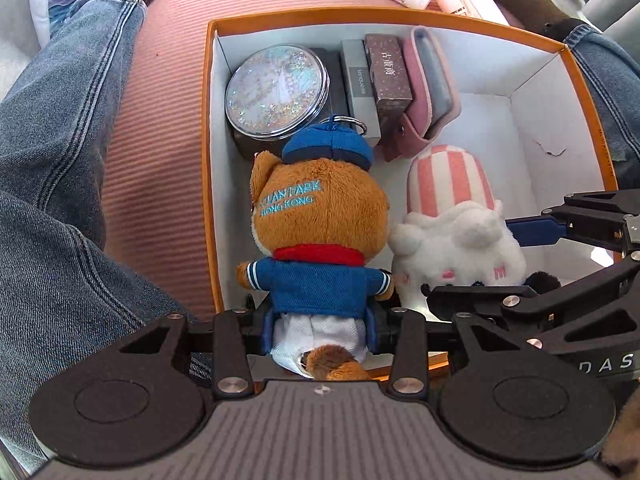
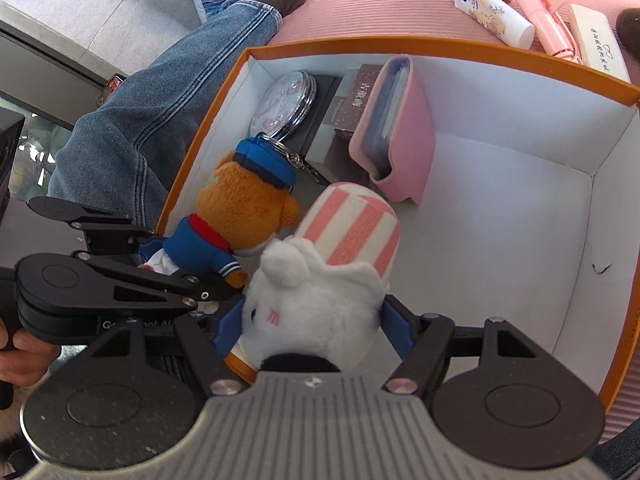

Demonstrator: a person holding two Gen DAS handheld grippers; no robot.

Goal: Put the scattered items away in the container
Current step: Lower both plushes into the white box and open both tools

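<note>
Two grippers each carry a plush toy over the orange-rimmed box (image 1: 206,160): the left gripper (image 1: 320,330) is clamped on the brown bear (image 1: 320,232) at its lower body, and the right gripper (image 2: 312,324) squeezes the white plush (image 2: 316,300) with the striped hat. Both toys hang inside the box's near-left part, touching each other. Releasing together could let them tangle or tip onto the round mirror (image 1: 276,90) and the pink wallet (image 1: 430,88) behind.
</note>
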